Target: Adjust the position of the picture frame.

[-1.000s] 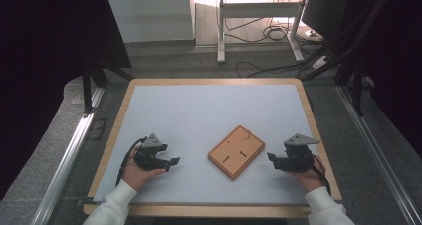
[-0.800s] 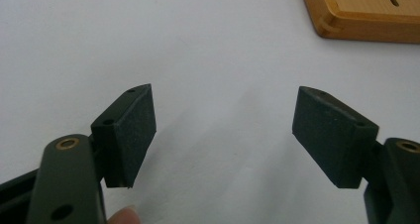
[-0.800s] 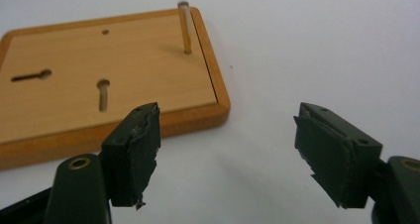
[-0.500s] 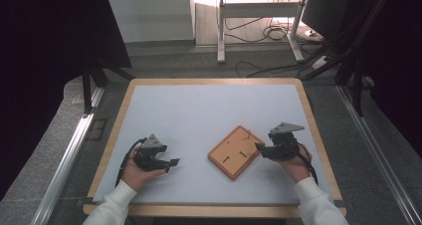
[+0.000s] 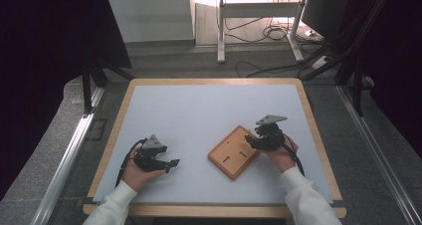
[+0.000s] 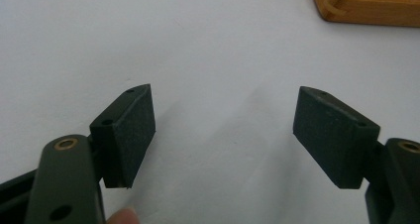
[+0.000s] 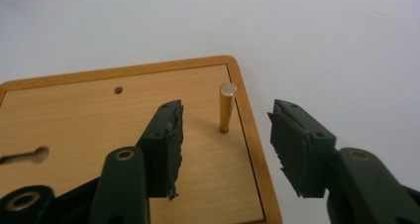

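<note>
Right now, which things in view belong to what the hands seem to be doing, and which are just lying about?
In play, judging by position:
- wooden board
- upright brass peg on the board, ahead of the open right gripper
- right gripper also seen over the board's edge

Lying about:
- left gripper, open over bare table
- floor cables

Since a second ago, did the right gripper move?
Yes. The right gripper slid left from the bare mat toward the wooden board and now hangs over the board's right edge.
</note>
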`<move>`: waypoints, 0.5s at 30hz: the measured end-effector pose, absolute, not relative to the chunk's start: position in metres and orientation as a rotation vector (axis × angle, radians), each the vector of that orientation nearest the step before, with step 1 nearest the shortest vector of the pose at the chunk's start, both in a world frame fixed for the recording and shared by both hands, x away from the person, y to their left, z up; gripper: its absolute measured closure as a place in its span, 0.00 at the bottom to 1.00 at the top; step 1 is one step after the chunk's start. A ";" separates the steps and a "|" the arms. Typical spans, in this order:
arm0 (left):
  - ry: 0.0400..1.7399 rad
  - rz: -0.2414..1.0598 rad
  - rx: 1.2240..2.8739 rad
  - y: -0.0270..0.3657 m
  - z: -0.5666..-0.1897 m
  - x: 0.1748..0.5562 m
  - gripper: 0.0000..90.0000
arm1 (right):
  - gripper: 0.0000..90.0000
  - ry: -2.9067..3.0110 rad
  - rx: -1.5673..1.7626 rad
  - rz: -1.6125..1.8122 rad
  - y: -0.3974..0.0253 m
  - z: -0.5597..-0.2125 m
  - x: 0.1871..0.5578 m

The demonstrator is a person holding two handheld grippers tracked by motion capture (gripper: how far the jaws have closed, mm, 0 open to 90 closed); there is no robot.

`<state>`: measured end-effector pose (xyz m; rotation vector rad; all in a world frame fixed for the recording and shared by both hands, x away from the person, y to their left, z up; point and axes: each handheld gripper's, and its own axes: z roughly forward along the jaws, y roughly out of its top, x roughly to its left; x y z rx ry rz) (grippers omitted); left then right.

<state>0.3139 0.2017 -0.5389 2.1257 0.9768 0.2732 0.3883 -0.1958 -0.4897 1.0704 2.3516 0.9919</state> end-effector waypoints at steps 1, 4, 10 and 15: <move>0.977 0.273 2.126 0.202 -0.539 0.314 0.27 | 0.54 2.352 1.070 0.992 -0.196 -0.490 0.388; 0.977 0.271 2.129 0.202 -0.539 0.314 0.27 | 0.61 2.350 1.068 0.994 -0.191 -0.492 0.394; 0.976 0.271 2.128 0.202 -0.539 0.314 0.27 | 0.72 2.361 1.059 0.976 -0.183 -0.497 0.400; 0.976 0.272 2.123 0.203 -0.539 0.314 0.27 | 0.80 2.366 1.039 0.954 -0.178 -0.498 0.402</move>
